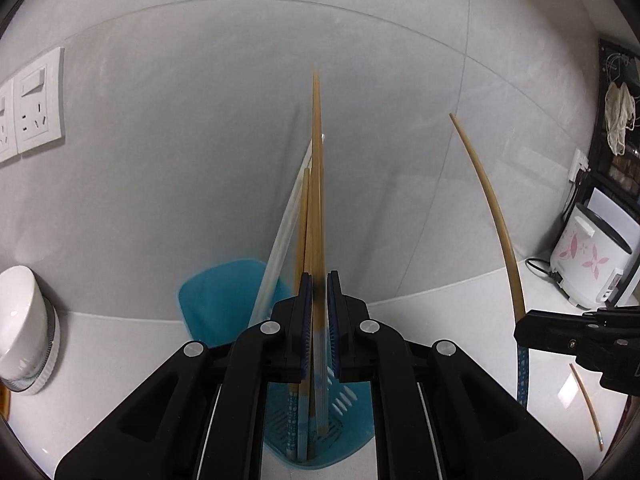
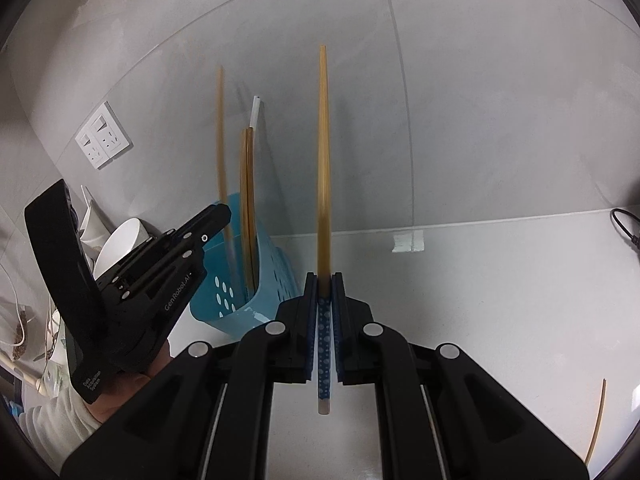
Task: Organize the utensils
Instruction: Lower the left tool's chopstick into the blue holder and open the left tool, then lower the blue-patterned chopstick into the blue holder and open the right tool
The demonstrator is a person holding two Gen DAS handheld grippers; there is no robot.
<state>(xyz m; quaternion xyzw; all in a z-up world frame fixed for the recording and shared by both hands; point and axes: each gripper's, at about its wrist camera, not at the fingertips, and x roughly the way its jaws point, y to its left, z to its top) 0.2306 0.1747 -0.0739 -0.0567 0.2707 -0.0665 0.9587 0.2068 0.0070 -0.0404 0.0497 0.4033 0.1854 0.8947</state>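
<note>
A blue perforated utensil holder [image 1: 216, 300] stands by the wall and holds several chopsticks [image 1: 304, 216]; it also shows in the right wrist view [image 2: 244, 300]. My left gripper [image 1: 319, 304] is just above the holder, its pads a little apart around a tan chopstick [image 1: 317, 160] that stands in the holder. My right gripper [image 2: 324, 296] is shut on a tan chopstick with a blue dotted end [image 2: 324, 160] and holds it upright over the counter, right of the holder. It shows at the right of the left wrist view [image 1: 492, 208].
One loose chopstick [image 2: 597, 424] lies on the white counter at the right; it shows in the left wrist view [image 1: 586, 404]. White cups [image 2: 120, 240] stand left of the holder. A rice cooker [image 1: 588, 264] sits far right. Wall sockets [image 1: 36, 104] are on the grey wall.
</note>
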